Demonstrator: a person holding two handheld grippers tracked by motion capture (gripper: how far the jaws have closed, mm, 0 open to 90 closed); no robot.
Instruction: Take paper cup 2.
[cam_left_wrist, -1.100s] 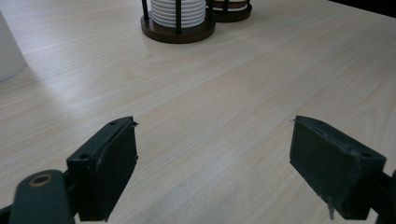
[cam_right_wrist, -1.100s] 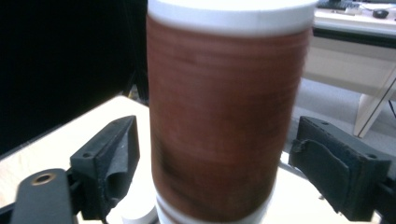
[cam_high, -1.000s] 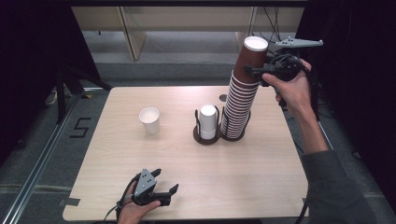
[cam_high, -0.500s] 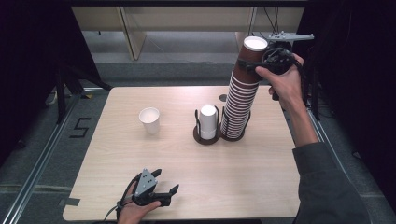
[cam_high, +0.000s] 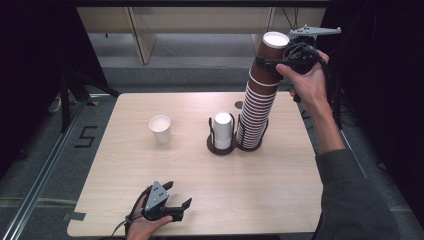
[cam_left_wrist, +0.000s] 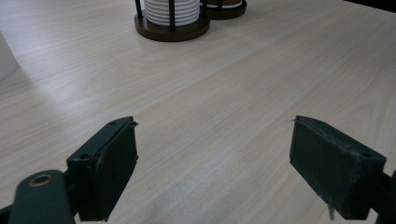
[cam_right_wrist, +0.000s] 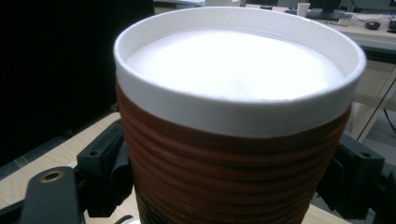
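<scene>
The top brown cup (cam_high: 272, 50) crowns the tall brown stack (cam_high: 257, 107) at the worktop's (cam_high: 280, 200) two o'clock, and the right tool (cam_high: 280, 60) grasps it just below the rim, probably to pull one cup free. At seven o'clock the left tool (cam_high: 175, 197) rests released on the worktop, clear of the white cup (cam_high: 161, 128) at ten o'clock.
</scene>
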